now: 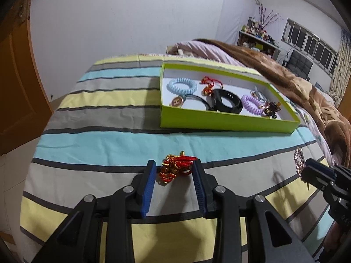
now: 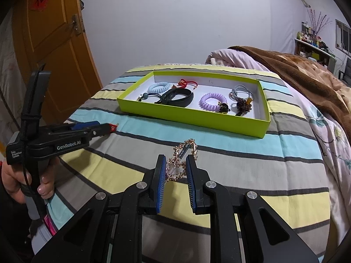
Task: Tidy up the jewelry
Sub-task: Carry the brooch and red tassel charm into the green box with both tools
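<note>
Striped bedding (image 1: 98, 135) in yellow, grey and pale blue fills a bedroom scene, with a shallow green box (image 1: 219, 120) resting on it, well beyond the tools. Seen from the left wrist, the left gripper (image 1: 174, 176) has its blue fingers (image 1: 148, 188) set either side of a red and gold knotted cord charm (image 1: 175, 167) lying on the bedding; whether they are already pinching it or only bracketing it cannot be told. The box holds a pale blue coil hair tie (image 1: 182, 86), a black wristband (image 1: 226, 100), a purple coil hair tie (image 1: 252, 104) and other small pieces. Seen from the right wrist, the right gripper (image 2: 175, 172) pinches a gold beaded hair clip (image 2: 182, 160) between its pads, lifted just above the bedding. The box (image 2: 197, 120) sits ahead, with bare floor near its right end. Likely each piece goes into the box next; carrying them level, lowering onto a bare patch and releasing only once low should keep the loose cord from snagging.
</note>
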A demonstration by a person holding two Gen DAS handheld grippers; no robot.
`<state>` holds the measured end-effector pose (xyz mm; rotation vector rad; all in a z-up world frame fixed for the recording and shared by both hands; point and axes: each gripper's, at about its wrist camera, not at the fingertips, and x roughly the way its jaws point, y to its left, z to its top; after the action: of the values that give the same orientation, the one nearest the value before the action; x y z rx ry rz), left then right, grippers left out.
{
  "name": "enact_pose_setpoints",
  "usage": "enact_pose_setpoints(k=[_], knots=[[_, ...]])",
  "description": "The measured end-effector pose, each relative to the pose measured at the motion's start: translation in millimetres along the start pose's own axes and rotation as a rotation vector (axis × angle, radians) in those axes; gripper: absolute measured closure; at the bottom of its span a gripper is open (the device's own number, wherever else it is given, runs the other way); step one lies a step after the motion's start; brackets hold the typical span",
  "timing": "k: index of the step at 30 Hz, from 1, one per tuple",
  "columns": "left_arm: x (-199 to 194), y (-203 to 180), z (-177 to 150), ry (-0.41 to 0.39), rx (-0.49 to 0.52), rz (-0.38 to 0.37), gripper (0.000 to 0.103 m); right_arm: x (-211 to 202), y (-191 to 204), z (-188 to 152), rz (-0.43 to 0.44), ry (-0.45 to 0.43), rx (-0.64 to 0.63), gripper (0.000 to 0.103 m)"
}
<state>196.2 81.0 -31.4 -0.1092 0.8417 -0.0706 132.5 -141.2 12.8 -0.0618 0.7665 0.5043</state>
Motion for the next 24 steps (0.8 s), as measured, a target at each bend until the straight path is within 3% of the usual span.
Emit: enact_pose_setpoints(k=[7,8,9,11,24], knots=[[10.1,-4.6,2.5,0.039,0.010,0.037,0.068,0.2,-3.5,1.9,0.002,0.002,0.005,0.084],[10.3,-5.5,2.9,0.038,0.014,0.040,0.070,-0.2,-2.9,2.3,0.002,0.002,0.005,0.084],[9.7,-6.2,2.8,0.037,0.016,0.038,0.081,-1.3,-3.0,2.3,0.003,0.001,0.004,0.084],[8.7,-5.6,3.2,0.034,0.016,0.038,0.084,-4.3,-3.6,2.5,0.000,-0.003,0.004,0.084],[-54.7,-23.4,-3.4,-0.100,0.001,-0.033,0.087,-42.1,-5.3,4.7,-0.009,-0.065,0.006,0.084]])
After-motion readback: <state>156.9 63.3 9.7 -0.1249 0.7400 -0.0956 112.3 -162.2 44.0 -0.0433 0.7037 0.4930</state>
